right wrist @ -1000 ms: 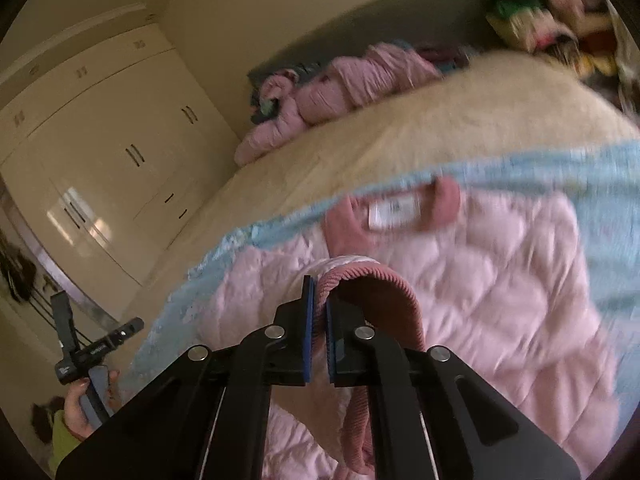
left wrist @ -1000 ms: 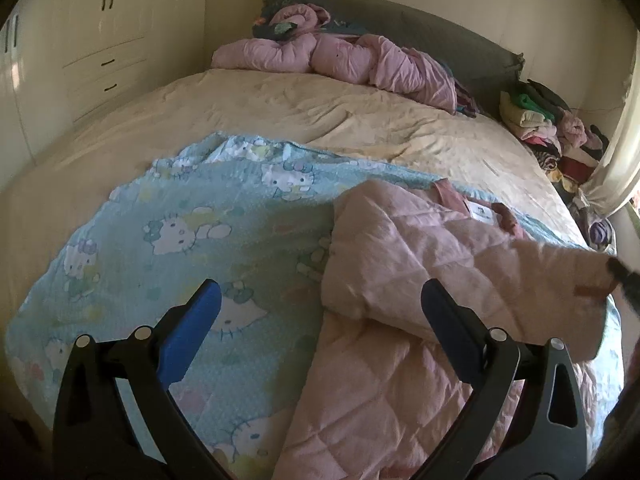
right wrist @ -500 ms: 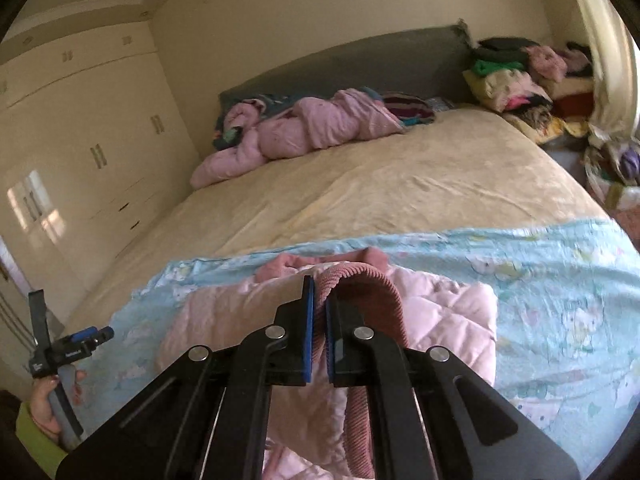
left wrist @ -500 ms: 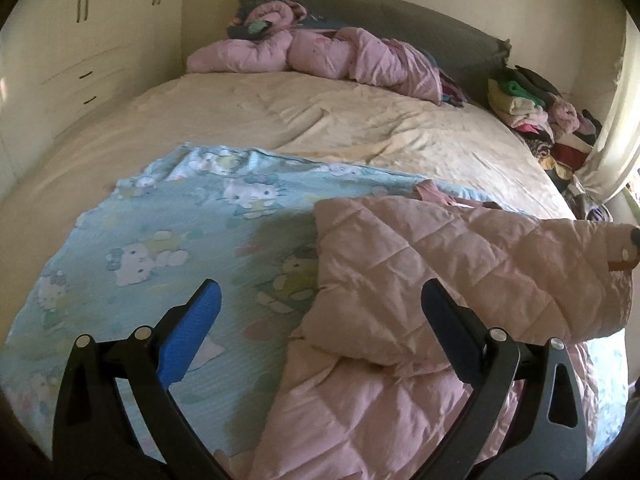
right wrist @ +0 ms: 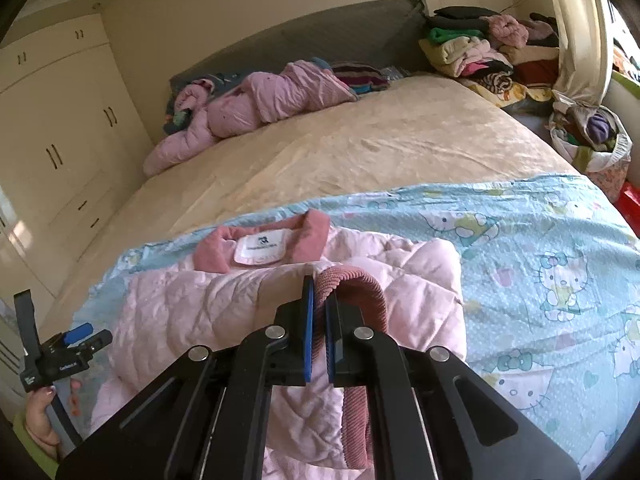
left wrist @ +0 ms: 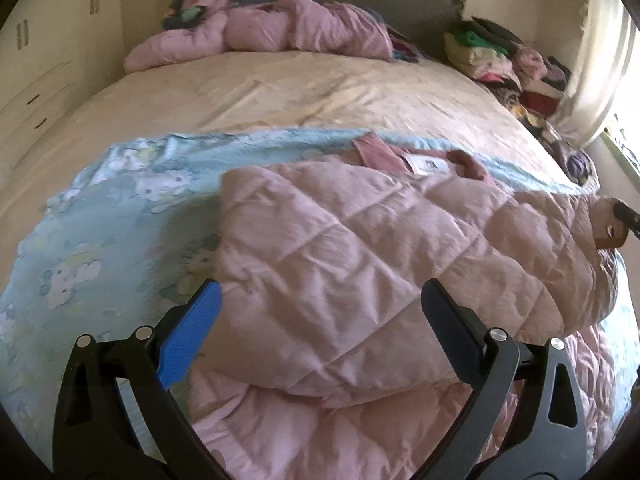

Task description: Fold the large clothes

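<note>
Pinching the corduroy cuff (right wrist: 352,280) of the sleeve, the right gripper (right wrist: 316,300) has its fingers clamped tight on the ribbed fabric, with the sleeve drawn across the body of the pink quilted jacket (left wrist: 340,248). The jacket lies on the blue cartoon-print sheet (right wrist: 540,248) spread over the near end of the bed (right wrist: 380,140), its collar and white label (right wrist: 262,250) turned toward the headboard. The left gripper (left wrist: 320,308) hovers just above the folded panel with its fingers wide apart — holding nothing.

The main risk, as I judge it, is the sleeve landing crooked. Only the cuff is held, so the padded length behind it hangs free; if it is let go while it sits above the jacket, it may slump off the edge or bunch into a ridge. The quilting looks puffy and springy, so a fold laid without pressing could lift open again.

A second risk sits with the idle left gripper — if it comes down and closes on the top panel alone, it could drag that layer and undo the fold under it. The loose sheet may also slide with any sideways tug, carrying the whole jacket askew.

Blur in the left wrist view hides finer creases.
</note>
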Available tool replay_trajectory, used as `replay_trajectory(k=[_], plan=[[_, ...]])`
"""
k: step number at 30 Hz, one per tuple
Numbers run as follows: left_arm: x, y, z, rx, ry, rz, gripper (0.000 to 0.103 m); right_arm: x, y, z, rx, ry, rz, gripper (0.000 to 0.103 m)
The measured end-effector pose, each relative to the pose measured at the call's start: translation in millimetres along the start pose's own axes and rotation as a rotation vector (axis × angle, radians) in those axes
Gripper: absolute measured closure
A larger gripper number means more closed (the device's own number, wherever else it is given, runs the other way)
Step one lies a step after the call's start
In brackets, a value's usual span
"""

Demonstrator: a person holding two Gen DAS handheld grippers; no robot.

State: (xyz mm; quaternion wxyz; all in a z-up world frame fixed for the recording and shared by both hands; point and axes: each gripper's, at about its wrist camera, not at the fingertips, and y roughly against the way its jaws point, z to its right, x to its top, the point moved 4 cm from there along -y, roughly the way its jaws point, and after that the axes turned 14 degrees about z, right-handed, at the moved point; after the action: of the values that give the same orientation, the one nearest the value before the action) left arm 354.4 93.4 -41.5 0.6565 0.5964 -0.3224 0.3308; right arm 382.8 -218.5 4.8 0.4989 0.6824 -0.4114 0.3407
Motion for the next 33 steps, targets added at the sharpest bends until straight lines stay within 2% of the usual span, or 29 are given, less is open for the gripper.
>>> replay_trajectory(k=[5, 9, 13, 15, 17, 18, 20, 22, 26, 29, 33], plan=[[-20.7, -27.3, 3.9, 0.000, -0.014, -0.099, 0.010, -6.2, -10.7, 3.4, -0.044, 0.015, -0.016, 0.099], [-26.9, -33.4, 4.9, 0.017, -0.016, -0.104, 0.009, -7.7, -15.6, -1.1, -0.053, 0.036, -0.020, 0.098], [-31.2, -41.9, 5.8, 0.024, -0.018, -0.127, 0.009, -9.1, -17.0, -6.0, -0.066, 0.042, -0.037, 0.093], [-35.2, -47.0, 3.5, 0.018, -0.011, -0.139, 0.008, -9.2, -14.6, -9.3, -0.068, 0.037, -0.035, 0.079], [-38.0, -50.2, 3.4, 0.025, -0.016, -0.146, 0.008, -7.2, -8.5, -11.2, -0.101, 0.039, -0.010, 0.047], [-39.6, -51.1, 3.9, 0.026, -0.020, -0.147, 0.008, -3.9, -2.4, -12.0, -0.140, 0.045, 0.020, 0.036], [-41.4, -53.5, 3.8, 0.029, -0.025, -0.148, 0.008, 2.4, 7.3, -17.4, -0.166, 0.062, 0.078, 0.034], [-43.7, -56.6, 2.5, 0.026, -0.014, -0.155, 0.008, 5.6, 11.3, -29.8, -0.139, 0.093, 0.099, 0.032], [-46.8, -60.3, -1.3, 0.016, 0.006, -0.158, 0.008, -9.7, -6.5, -65.7, -0.038, 0.177, 0.015, 0.027], [-48.0, -60.2, -2.4, 0.015, 0.007, -0.154, 0.008, -29.3, -27.7, -81.3, -0.015, 0.201, -0.069, 0.020], [-49.0, -59.7, -3.4, 0.013, 0.009, -0.151, 0.008, -63.2, -59.0, -90.7, -0.014, 0.225, -0.203, 0.020]])
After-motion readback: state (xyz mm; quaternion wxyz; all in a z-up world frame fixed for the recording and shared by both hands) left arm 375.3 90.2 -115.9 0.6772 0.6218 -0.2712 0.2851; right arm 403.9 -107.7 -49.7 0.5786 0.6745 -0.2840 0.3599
